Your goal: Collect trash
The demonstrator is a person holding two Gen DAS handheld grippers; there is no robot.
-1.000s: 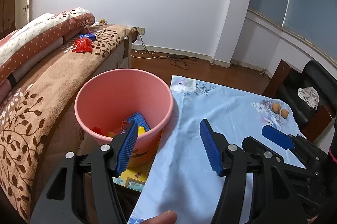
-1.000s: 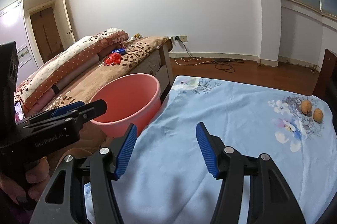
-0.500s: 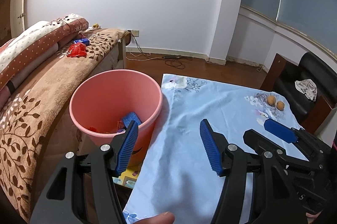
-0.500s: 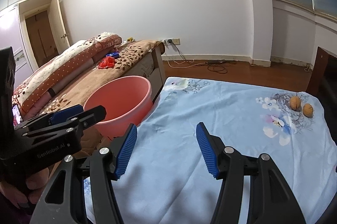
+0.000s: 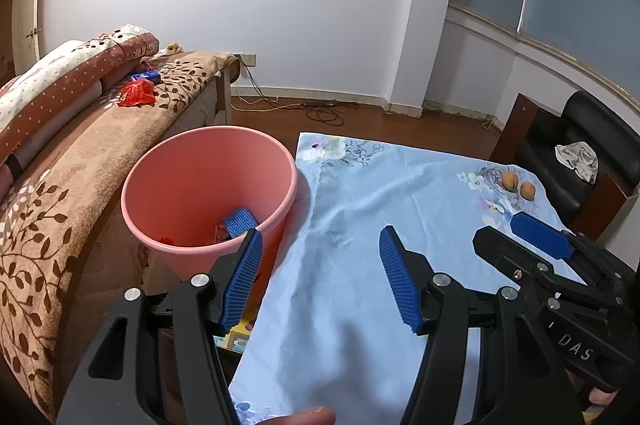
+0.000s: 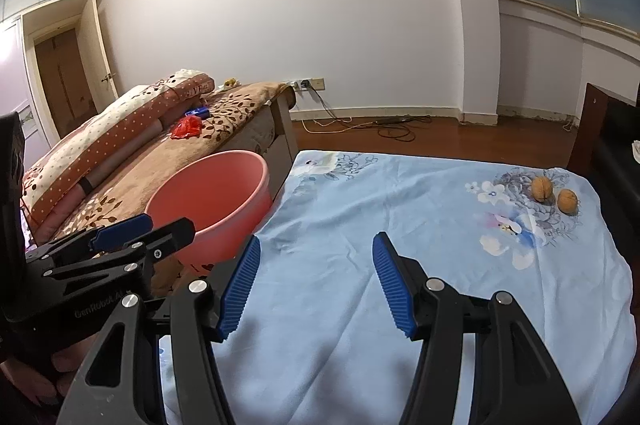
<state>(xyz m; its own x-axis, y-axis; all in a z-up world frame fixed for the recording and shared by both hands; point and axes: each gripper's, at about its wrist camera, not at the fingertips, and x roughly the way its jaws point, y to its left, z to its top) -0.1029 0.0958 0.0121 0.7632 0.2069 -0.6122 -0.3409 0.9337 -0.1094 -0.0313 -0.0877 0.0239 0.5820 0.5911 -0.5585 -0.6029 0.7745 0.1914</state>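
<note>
Two walnuts (image 6: 542,189) lie side by side, near each other but apart, at the far right corner of the tabletop (image 6: 360,209), on the flower print of the blue cloth. We take them for the trash left to collect, though whether they are whole nuts or empty shells we cannot tell. The pink bucket (image 5: 208,193) stands just beside the tabletop's left edge and already holds some wrappers, among them a blue one (image 5: 239,221). More wrappers, a red one (image 5: 136,93) and a blue one behind it, lie on the sofa (image 5: 80,161) beyond the bucket.

Our left tongs (image 5: 320,281) are spread wide and hold nothing; they hang over the near left edge of the tabletop, close to the bucket. Our right tongs (image 6: 316,283) are likewise spread and empty over the middle of the cloth, well apart from the walnuts.

The risks we foresee come from the walnuts' shape. They are round and hard, so a squeeze that lands off-centre may shoot one out across the cloth and over the near edge. A low approach may drag the loose, wrinkled cloth and set both rolling. The carry to the bucket crosses the whole tabletop, so a weak grip may drop one on the way. The two tongs sit close together and may knock each other.
</note>
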